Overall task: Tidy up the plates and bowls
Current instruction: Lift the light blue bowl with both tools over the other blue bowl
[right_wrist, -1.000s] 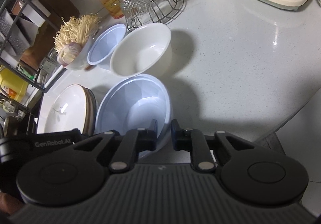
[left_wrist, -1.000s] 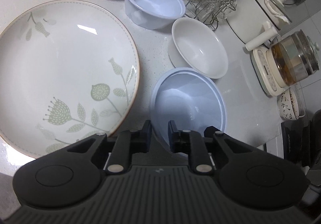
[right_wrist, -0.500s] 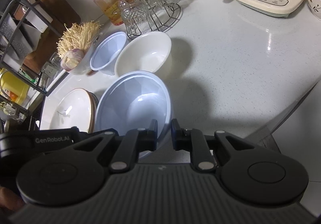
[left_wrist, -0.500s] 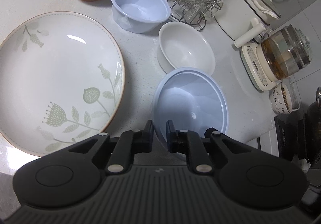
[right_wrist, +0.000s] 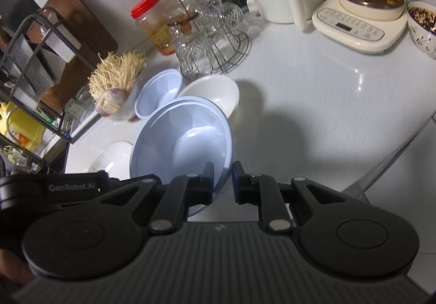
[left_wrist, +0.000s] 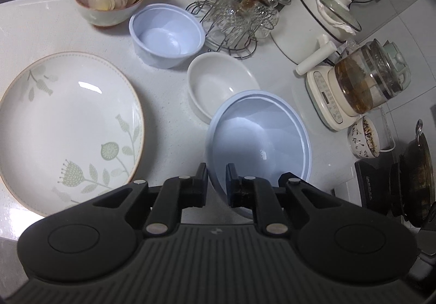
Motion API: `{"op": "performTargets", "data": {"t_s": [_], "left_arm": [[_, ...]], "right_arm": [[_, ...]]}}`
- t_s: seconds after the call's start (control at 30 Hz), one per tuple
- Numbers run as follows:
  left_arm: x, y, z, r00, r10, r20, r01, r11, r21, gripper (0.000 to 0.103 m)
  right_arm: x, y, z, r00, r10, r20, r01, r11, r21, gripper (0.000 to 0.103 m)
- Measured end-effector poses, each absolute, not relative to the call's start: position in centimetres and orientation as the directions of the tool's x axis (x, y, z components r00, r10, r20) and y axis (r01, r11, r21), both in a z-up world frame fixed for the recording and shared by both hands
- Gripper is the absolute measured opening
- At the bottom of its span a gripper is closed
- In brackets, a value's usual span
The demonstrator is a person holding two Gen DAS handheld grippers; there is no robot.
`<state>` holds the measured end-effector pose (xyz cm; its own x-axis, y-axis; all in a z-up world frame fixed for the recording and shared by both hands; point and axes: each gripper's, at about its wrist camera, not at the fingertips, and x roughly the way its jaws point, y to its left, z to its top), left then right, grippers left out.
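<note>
Large pale-blue bowl (left_wrist: 259,146) held above the table (right_wrist: 313,91), overlapping the white bowl (left_wrist: 218,83), near the small blue bowl (left_wrist: 167,34) and floral plate (left_wrist: 68,124). Left hand-held gripper (left_wrist: 216,181) pinching its near rim; right hand-held gripper (right_wrist: 222,181) pinching the opposite rim. Risk: thin rim slipping out, or clipping the white bowl when lowered.

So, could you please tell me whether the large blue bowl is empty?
Empty: the large blue bowl shows only its bare inside, both tools gripping its rim.
</note>
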<state>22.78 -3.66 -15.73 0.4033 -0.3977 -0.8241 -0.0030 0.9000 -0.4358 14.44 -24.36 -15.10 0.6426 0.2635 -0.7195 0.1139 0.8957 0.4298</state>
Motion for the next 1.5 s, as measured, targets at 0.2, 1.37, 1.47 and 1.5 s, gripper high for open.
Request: {"op": "performTargets", "data": {"t_s": [0.2, 1.37, 1.47, 1.5], "left_arm": [[24.3, -4.7, -14.7, 0.413, -0.401, -0.817, 0.022, 0.902, -0.432, 0.015], [34.9, -3.0, -19.8, 0.319, -0.39, -0.864, -0.055, 0.902, -0.428, 0.016], [35.2, -2.9, -19.6, 0.316, -0.392, -0.864, -0.056, 0.901, -0.43, 0.016], [35.3, -2.8, -19.5, 0.315, -0.392, -0.864, -0.055, 0.902, -0.429, 0.016]], "right_arm": [[15.5, -25.1, -14.0, 0.661, 0.254, -0.706, 0.105, 0.9, 0.422, 0.017], [27.5, -21.9, -16.8, 0.538, 0.205, -0.818, 0.054, 0.96, 0.276, 0.019], [27.6, -22.0, -16.4, 0.54, 0.207, -0.815, 0.049, 0.96, 0.276, 0.019], [27.6, -22.1, -16.2, 0.544, 0.208, -0.813, 0.051, 0.959, 0.279, 0.019]]}}
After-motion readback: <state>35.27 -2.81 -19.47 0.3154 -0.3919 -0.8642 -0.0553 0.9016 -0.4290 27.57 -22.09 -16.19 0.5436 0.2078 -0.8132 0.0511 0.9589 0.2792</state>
